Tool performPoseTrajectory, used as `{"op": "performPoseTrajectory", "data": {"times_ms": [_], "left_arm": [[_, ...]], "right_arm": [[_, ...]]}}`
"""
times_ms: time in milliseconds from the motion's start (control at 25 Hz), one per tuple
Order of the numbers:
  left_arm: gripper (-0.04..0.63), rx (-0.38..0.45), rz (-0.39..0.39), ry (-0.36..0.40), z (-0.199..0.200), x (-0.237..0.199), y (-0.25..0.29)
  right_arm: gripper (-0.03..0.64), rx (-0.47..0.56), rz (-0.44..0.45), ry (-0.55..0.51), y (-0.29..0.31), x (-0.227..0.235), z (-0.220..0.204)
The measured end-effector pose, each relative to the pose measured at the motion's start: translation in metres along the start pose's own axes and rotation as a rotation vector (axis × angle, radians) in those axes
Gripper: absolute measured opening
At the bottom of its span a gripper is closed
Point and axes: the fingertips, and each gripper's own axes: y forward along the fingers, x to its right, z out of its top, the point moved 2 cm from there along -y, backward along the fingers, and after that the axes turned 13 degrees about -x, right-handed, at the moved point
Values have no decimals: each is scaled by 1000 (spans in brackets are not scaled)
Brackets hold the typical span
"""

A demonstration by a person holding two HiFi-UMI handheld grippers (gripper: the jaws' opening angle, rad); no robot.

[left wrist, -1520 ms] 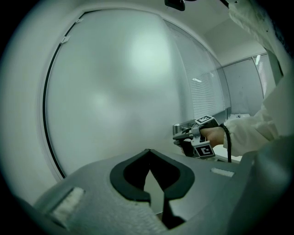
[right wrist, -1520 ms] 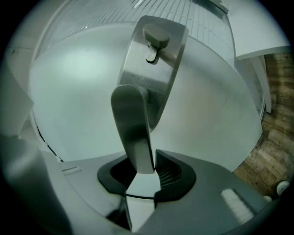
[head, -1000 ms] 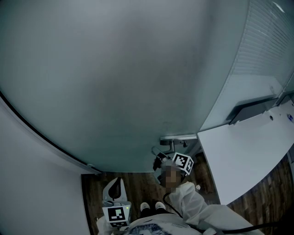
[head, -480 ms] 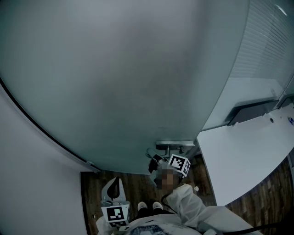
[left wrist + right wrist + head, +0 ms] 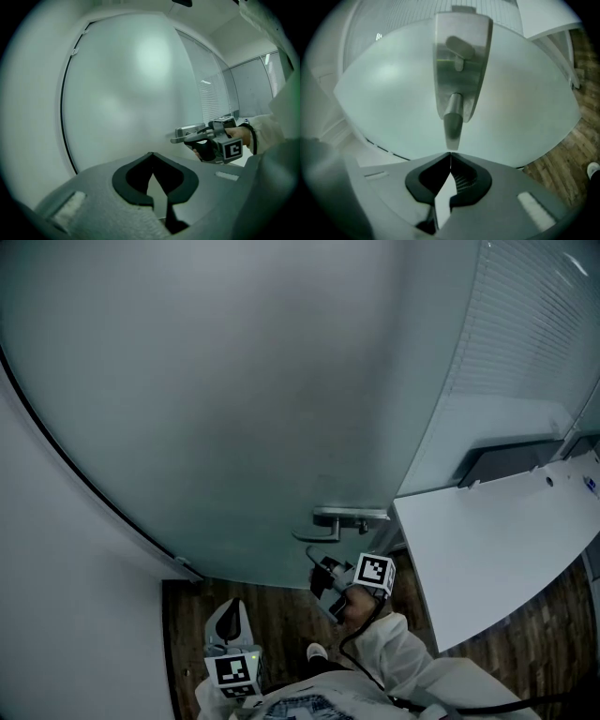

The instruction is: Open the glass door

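The frosted glass door (image 5: 234, 399) fills the head view. Its metal lever handle (image 5: 323, 531) and lock plate (image 5: 354, 515) sit near its lower right edge. My right gripper (image 5: 322, 575) hovers just below the lever, apart from it. In the right gripper view the lever (image 5: 452, 123) and its plate (image 5: 461, 61) stand straight ahead of the right gripper (image 5: 450, 154); its jaws are closing, tips together, nothing between them. My left gripper (image 5: 234, 613) hangs low at the left, away from the door. The left gripper (image 5: 151, 153) is shut and empty, facing the glass, with the right gripper (image 5: 200, 139) by the handle (image 5: 183, 137).
A white panel (image 5: 497, 549) juts in at the right, close to the door's edge, with slatted blinds (image 5: 534, 324) above it. A dark seal (image 5: 84, 488) runs along the door's left side beside a white wall (image 5: 56, 615). Dark wood floor (image 5: 281, 624) lies below, with a shoe (image 5: 317, 652).
My right gripper has come away from the lever handle and dropped below it. The left gripper has stayed low at the left. The shoes have shifted on the floor.
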Motion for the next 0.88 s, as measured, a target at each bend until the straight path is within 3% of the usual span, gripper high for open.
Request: {"op": "performPoseTrajectory", "data": {"times_ms": [40, 120, 240, 480, 640, 880], "left_arm": [[5, 7, 1, 13, -1, -1, -6], [5, 32, 3, 31, -1, -2, -24], [5, 67, -7, 10, -7, -5, -59], [5, 72, -33, -12, -65, -3, -145], [5, 49, -67, -10, -108, 7, -204], [5, 51, -107, -1, -146, 27, -278]], "right_arm": [[6, -11, 1, -39, -12, -5, -11], [5, -15, -32, -152, -38, -14, -36], [5, 9, -156, -347, -72, -27, -79], [5, 69, -373, -698, -118, -64, -184], [5, 106, -452, -823, -145, -83, -258], [3, 144, -565, -914, -189, -97, -343]]}}
